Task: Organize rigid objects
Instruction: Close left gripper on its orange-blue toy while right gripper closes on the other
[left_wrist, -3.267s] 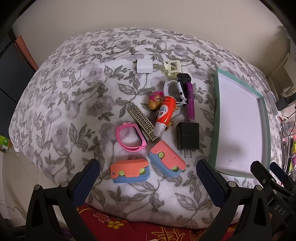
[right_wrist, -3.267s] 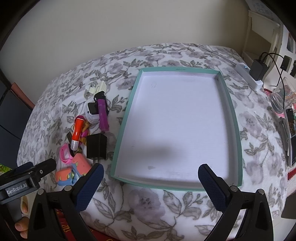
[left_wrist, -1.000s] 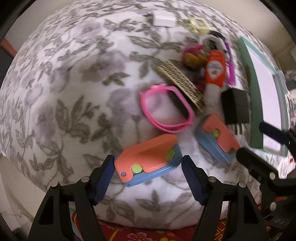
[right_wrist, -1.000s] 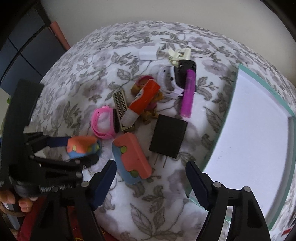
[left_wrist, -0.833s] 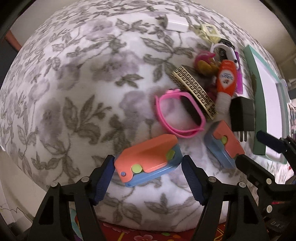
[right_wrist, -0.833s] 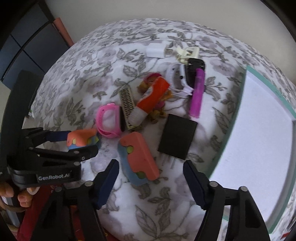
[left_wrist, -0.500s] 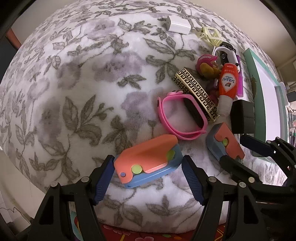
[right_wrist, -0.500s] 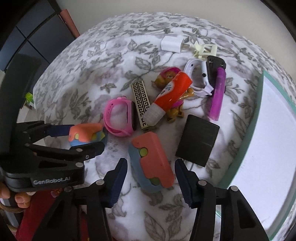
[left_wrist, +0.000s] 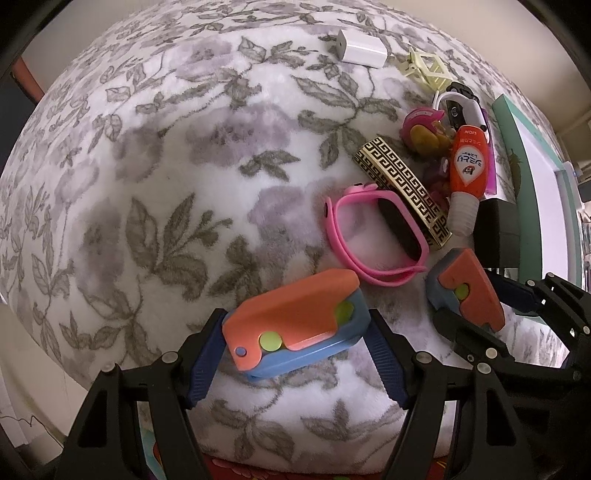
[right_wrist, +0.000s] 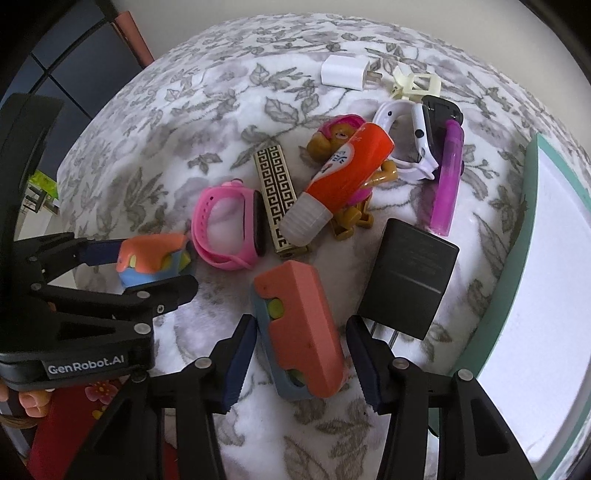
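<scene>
Both claws have come down from their earlier hover onto the pair of orange-and-blue cases near the front edge of the table. Now the left claw (left_wrist: 295, 354) is closed on one orange-and-blue case (left_wrist: 295, 326), its blue pads touching both ends, and the case appears lifted slightly above the cloth, though contact with the cloth cannot be ruled out. The right claw (right_wrist: 301, 354) is partly open around the second orange-and-blue case (right_wrist: 301, 326), which lies flat on the cloth; its pads stand just beside the long sides, and whether they touch cannot be told.

A white plush floral cloth (left_wrist: 166, 177) with grey leaves and pale purple blooms covers the table. Behind the cases lies a pink wristband (right_wrist: 229, 229), beside it a gold-and-black patterned bar (right_wrist: 280, 199), and an orange glue tube (right_wrist: 340, 177) resting across a small brown toy figure (right_wrist: 332, 136). A black charger (right_wrist: 410, 284) sits between the second case and the teal-rimmed tray (right_wrist: 517, 236), which lies along the right edge with a white floor. Farther back are a purple stick (right_wrist: 447, 177), a white watch (right_wrist: 413, 144), a white plug adapter (left_wrist: 362, 48) and a cream clip (left_wrist: 430, 68).

Beyond the far edge stands a plain beige wall (left_wrist: 480, 22); a dark panelled cabinet (right_wrist: 74, 62) stands past the left edge. Red patterned fabric (right_wrist: 77, 417) shows below the front edge.
</scene>
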